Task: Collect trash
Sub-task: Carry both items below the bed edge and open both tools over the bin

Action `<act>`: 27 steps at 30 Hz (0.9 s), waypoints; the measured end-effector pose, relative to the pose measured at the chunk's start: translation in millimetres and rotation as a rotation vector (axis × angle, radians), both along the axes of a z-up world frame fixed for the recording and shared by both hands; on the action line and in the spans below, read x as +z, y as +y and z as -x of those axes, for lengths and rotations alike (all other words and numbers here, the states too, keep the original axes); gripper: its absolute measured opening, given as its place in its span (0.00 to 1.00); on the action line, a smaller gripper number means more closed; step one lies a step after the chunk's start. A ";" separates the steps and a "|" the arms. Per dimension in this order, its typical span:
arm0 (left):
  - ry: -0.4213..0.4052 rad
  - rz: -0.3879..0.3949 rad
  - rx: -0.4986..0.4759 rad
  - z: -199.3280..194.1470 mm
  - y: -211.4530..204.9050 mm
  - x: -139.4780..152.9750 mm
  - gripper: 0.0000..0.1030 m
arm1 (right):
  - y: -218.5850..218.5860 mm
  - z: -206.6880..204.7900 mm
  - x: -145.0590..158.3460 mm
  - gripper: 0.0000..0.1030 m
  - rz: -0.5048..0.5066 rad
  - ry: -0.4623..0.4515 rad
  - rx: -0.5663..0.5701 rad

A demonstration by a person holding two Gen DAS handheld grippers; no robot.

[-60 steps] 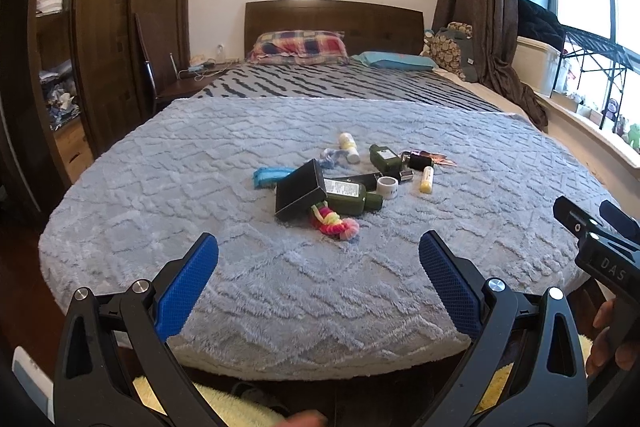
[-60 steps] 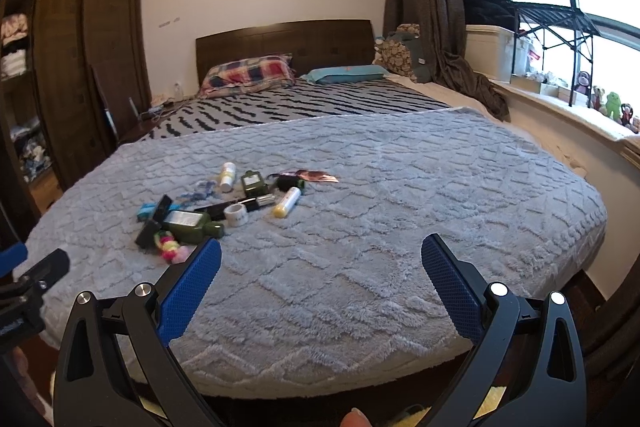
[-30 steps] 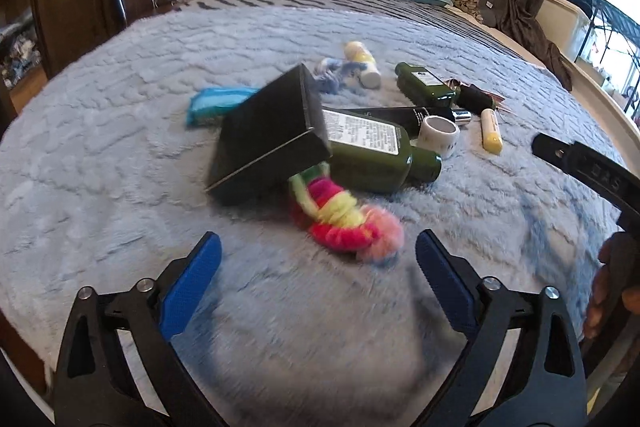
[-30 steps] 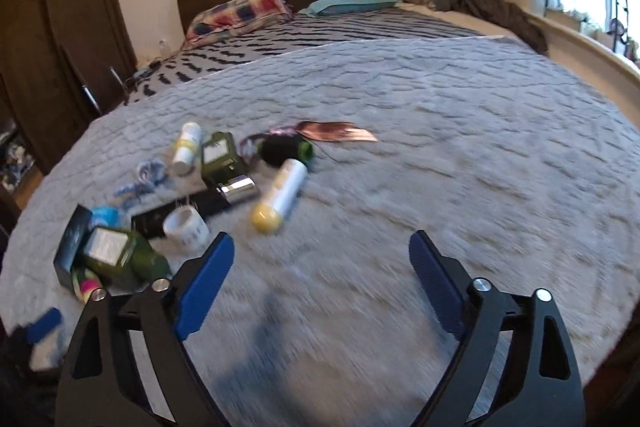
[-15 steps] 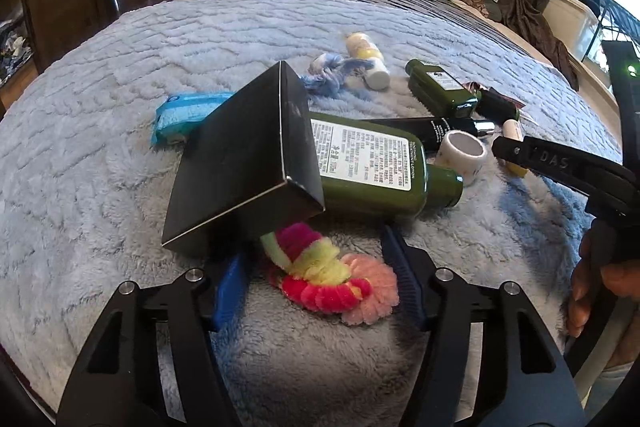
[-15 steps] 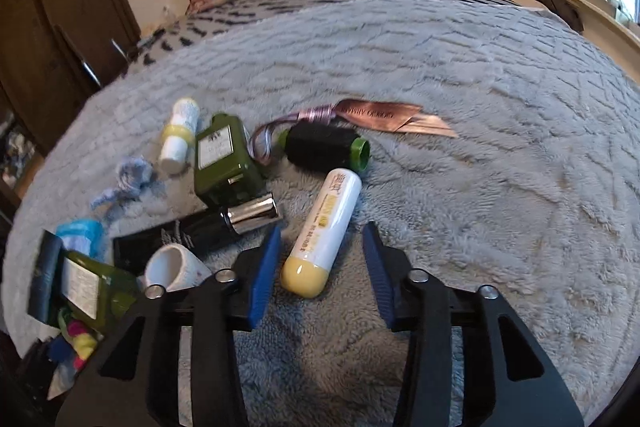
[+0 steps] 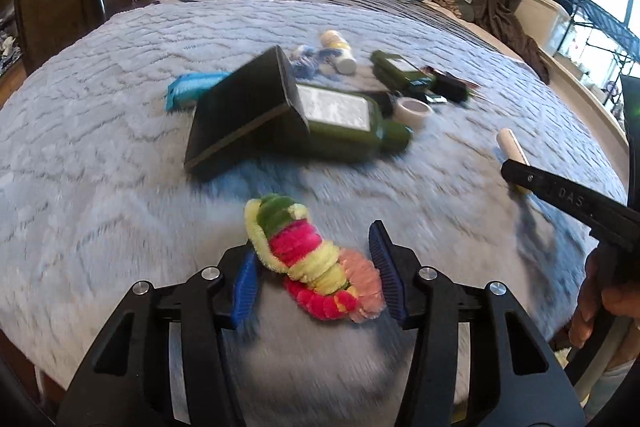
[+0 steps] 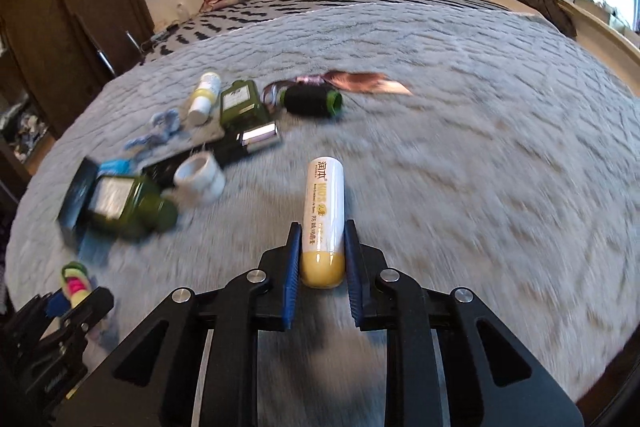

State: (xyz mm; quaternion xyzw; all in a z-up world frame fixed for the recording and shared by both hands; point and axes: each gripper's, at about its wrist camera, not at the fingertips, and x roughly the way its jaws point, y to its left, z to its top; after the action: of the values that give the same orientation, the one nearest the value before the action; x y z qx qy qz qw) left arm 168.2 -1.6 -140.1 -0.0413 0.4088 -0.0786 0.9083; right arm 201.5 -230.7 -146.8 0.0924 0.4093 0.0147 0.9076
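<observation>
Two claws are each closing on a piece of litter on the grey bed cover [image 7: 100,131].

In the left wrist view, the left claw [image 7: 316,273] sits at the lower middle of the frame with the fuzzy coloured toy [image 7: 308,259] between its blue pads. The toy's long axis runs slantwise, from upper left to lower right, so it lies across the gap rather than along it. The right pad touches its pink end and the left pad its yellow edge; the jaws are closing on it, and it looks pinched. It sits below and apart from the black box [image 7: 244,115] and the big green bottle [image 7: 348,127] at mid frame.

In the right wrist view, the right claw [image 8: 320,259] at the lower middle has the white tube [image 8: 325,211] between its pads. The tube's long axis points straight away from the camera, up the frame, in line with the fingers, with its yellow cap nearest. Both pads press its sides near the cap while the jaws close. The tape roll [image 8: 200,179], the small green bottle [image 8: 242,105] and the black can [image 8: 312,101] lie to the upper left of the tube, apart from it.

Both claws tip steeply down toward the bed. Each hand already has its own item, so I judge the next move to be a lift, and the tube, gripped near one end, may droop.
</observation>
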 end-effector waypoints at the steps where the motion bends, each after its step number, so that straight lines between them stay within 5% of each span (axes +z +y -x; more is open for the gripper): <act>1: -0.002 0.005 -0.006 5.0 -0.1 0.7 0.44 | -1.4 10.0 0.9 0.21 -0.008 -0.003 0.000; 2: -0.006 0.006 -0.010 11.3 -2.1 1.9 0.18 | -2.3 17.6 1.9 0.21 -0.013 -0.008 0.001; 15: -0.012 0.006 -0.077 62.6 -26.9 1.8 0.19 | -4.3 91.4 20.7 0.21 -0.026 -0.076 0.030; 27: 0.011 0.031 -0.155 130.4 -43.0 -11.1 0.19 | 12.1 154.9 -6.0 0.21 -0.043 -0.015 0.112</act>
State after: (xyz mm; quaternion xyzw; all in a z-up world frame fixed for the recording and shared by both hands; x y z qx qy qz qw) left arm 37.8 -44.6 -151.2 -0.0241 0.4146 -0.1548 0.8964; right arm 46.6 -218.6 -152.8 0.0889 0.4065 0.0750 0.9062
